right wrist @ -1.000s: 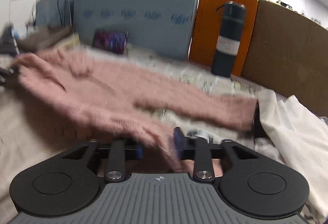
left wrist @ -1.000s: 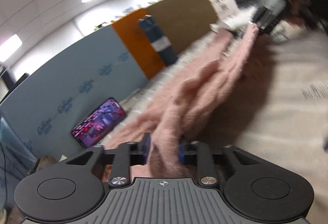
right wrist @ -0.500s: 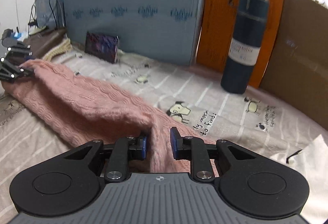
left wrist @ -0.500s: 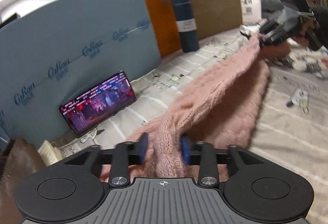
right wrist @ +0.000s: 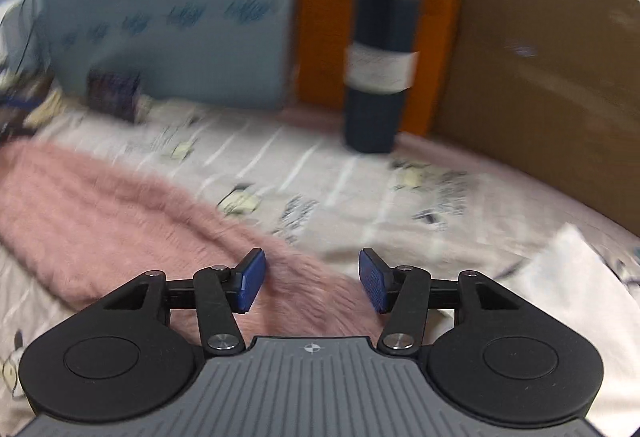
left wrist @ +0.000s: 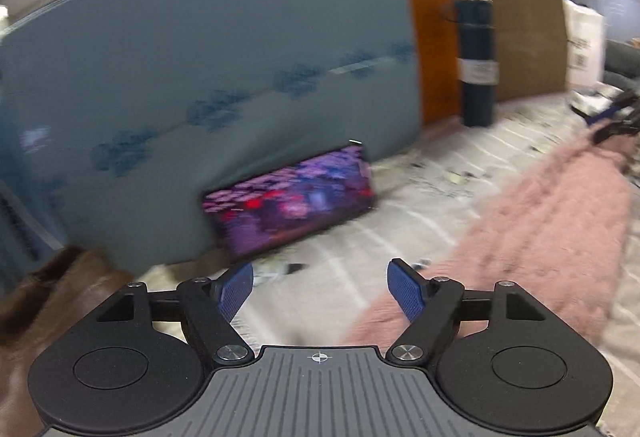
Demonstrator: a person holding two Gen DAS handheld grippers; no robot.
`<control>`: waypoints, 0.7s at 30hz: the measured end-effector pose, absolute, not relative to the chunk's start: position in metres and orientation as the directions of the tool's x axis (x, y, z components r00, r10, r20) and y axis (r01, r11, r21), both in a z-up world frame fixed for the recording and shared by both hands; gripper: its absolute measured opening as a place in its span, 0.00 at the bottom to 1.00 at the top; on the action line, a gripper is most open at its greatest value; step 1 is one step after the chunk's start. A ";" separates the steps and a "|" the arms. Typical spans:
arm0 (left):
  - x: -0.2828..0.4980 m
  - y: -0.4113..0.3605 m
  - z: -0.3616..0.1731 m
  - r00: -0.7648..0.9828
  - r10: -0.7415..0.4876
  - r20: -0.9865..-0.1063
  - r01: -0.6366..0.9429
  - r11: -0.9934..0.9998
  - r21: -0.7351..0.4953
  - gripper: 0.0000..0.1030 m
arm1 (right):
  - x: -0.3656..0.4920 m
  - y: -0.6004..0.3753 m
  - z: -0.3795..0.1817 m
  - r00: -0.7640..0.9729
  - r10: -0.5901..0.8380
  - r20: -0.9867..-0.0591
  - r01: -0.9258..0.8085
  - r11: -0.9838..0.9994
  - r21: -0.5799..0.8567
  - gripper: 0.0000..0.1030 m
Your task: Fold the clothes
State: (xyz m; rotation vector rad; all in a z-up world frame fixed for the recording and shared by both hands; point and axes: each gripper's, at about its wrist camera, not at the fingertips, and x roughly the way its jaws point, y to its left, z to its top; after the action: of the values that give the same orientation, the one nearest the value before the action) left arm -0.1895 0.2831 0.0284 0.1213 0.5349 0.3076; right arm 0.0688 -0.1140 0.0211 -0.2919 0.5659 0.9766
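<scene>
Pink sweater lies stretched flat across the printed bedsheet, one end under each gripper. Behind it, a phone leans on the blue board, and a dark flask stands by the orange panel — both clear of the knit. Left gripper jaws are opening with only sheet between them; right gripper jaws are opening above the sweater's end — pads not touching it.

Both wrist views low, facing wall panels, sharing pink sweater and flask
</scene>
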 end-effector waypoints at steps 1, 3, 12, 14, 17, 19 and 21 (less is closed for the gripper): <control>-0.198 0.283 0.031 0.818 0.353 -0.454 -0.295 0.935 0.195 0.74 | 0.066 -0.127 0.023 0.466 0.710 -0.528 -0.816 0.576 0.055 0.53; -0.218 0.279 0.037 0.820 0.407 -0.402 -0.371 0.913 0.167 0.77 | 0.060 -0.151 0.026 0.530 0.724 -0.441 -0.757 0.639 0.138 0.60; -0.290 0.242 0.025 0.849 0.358 -0.388 -0.392 0.920 -0.010 0.88 | 0.018 -0.147 0.002 0.632 0.619 -0.467 -0.696 0.718 0.010 0.41; -0.294 0.238 0.015 0.836 0.358 -0.415 -0.398 0.917 -0.011 0.88 | 0.017 -0.138 -0.002 0.658 0.586 -0.472 -0.689 0.722 -0.064 0.16; -0.297 0.233 0.006 0.827 0.382 -0.412 -0.422 0.906 -0.006 0.88 | 0.016 -0.127 0.001 0.725 0.551 -0.413 -0.652 0.742 -0.154 0.05; -0.296 0.232 0.005 0.833 0.384 -0.398 -0.423 0.906 -0.012 0.88 | 0.021 -0.119 0.000 0.744 0.523 -0.416 -0.633 0.750 -0.191 0.05; -0.296 0.230 0.004 0.834 0.400 -0.381 -0.436 0.900 -0.009 0.88 | 0.030 -0.109 -0.008 0.739 0.495 -0.456 -0.632 0.744 -0.216 0.05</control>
State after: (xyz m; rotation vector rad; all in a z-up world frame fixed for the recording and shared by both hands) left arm -0.2960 0.2298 0.0041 -0.0970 0.3817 0.4434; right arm 0.0298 -0.1094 -0.0080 -0.3736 0.3879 0.6343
